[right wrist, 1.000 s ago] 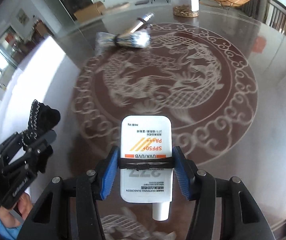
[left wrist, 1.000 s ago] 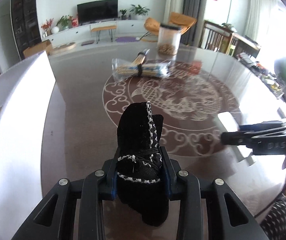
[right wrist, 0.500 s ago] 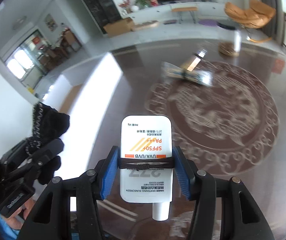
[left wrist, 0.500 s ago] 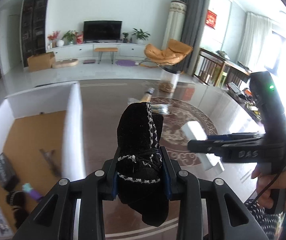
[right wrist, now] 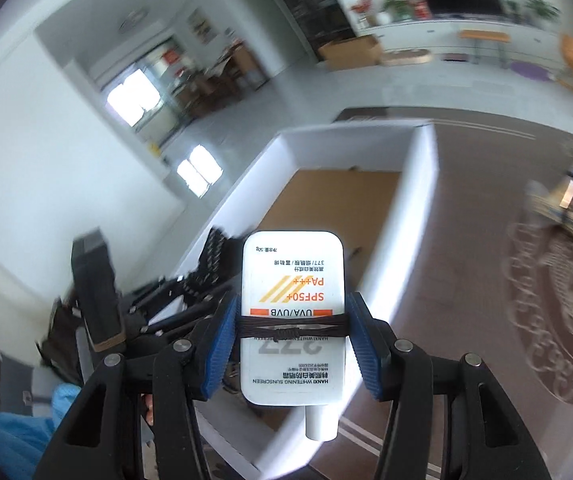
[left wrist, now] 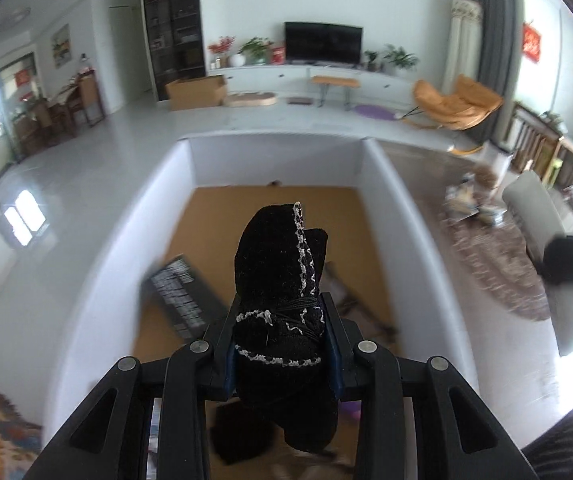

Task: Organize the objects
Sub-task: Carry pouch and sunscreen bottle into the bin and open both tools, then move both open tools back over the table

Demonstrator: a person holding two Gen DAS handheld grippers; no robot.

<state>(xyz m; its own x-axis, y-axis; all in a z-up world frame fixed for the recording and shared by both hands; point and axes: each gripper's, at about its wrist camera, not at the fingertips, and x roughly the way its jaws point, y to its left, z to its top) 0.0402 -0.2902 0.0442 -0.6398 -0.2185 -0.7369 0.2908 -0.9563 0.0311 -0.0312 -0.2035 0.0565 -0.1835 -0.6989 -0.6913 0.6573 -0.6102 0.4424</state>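
Left gripper [left wrist: 282,356] clamped on sock [left wrist: 282,300], poised over box [left wrist: 398,216] at bench edge; right gripper [right wrist: 292,344], jaws gripping sunscreen [right wrist: 292,280], alongside for dropping in.

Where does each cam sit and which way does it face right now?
Left wrist: rides the left hand-held gripper, angled down into the white box; black sock clamped.
Right wrist: rides the right hand-held gripper, facing the box from the table side; sunscreen tube clamped, a hand partly visible.
Shared: box, TV wall, and each shows the other gripper.
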